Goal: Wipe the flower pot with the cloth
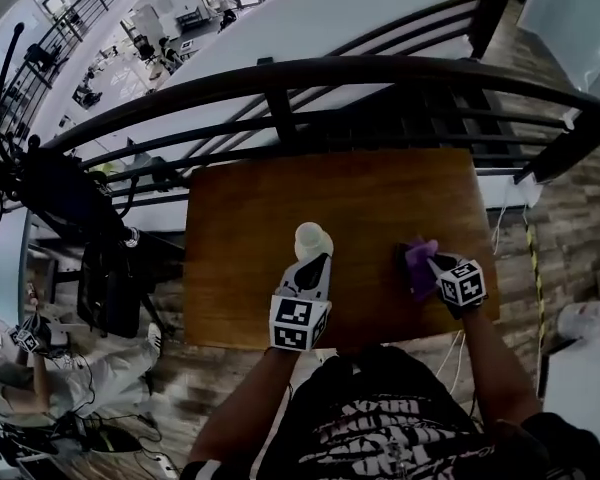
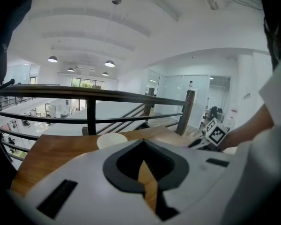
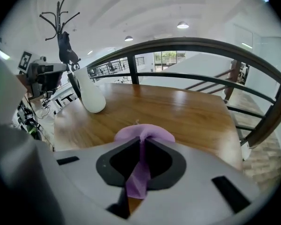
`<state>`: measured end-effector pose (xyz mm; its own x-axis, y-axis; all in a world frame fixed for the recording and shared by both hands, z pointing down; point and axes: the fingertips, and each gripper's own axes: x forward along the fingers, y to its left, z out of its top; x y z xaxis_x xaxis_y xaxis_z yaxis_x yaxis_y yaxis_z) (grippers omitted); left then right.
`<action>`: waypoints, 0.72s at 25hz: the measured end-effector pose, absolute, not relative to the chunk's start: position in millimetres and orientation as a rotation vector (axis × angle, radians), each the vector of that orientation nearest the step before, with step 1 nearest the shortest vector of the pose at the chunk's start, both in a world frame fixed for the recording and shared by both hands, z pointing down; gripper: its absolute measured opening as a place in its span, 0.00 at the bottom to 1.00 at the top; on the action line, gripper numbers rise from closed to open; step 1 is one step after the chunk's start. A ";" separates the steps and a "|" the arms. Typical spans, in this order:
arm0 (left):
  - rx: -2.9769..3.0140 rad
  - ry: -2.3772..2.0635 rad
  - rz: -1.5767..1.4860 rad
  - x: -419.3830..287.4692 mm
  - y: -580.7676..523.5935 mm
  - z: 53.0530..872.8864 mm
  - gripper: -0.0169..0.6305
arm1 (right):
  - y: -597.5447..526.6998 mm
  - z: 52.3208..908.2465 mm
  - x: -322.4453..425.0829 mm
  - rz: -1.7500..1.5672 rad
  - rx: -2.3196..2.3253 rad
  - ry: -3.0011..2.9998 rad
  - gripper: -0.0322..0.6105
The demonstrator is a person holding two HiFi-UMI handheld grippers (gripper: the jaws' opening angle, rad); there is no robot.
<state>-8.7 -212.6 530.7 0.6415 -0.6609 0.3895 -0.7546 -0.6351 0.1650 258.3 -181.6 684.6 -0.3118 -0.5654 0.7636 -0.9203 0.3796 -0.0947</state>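
Purple cloth (image 3: 145, 131) in right gripper (image 3: 141, 143)

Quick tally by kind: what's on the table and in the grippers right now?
Pot: 1
Cloth: 1
Grippers: 2, the left gripper and the right gripper
Total: 4

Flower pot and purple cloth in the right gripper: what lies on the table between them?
Nothing: only bare wooden table separates the flower pot from the cloth. The right gripper view shows it.
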 end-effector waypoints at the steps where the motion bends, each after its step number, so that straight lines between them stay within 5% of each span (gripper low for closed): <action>1: 2.560 -1.113 0.422 -3.1 -203.2 533.7 0.02 | -178.3 687.2 259.5 0.713 1.276 -1.990 0.09; 18: 2.438 -0.938 0.519 23.0 -162.6 630.0 0.02 | -151.5 743.5 252.7 0.741 1.332 -1.865 0.09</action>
<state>23.0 -162.6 630.0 0.6941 -0.5191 0.4987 -0.6984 -0.6536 0.2917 252.7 -151.5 743.5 -0.2097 -0.5406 0.8147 -0.9523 0.3019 -0.0448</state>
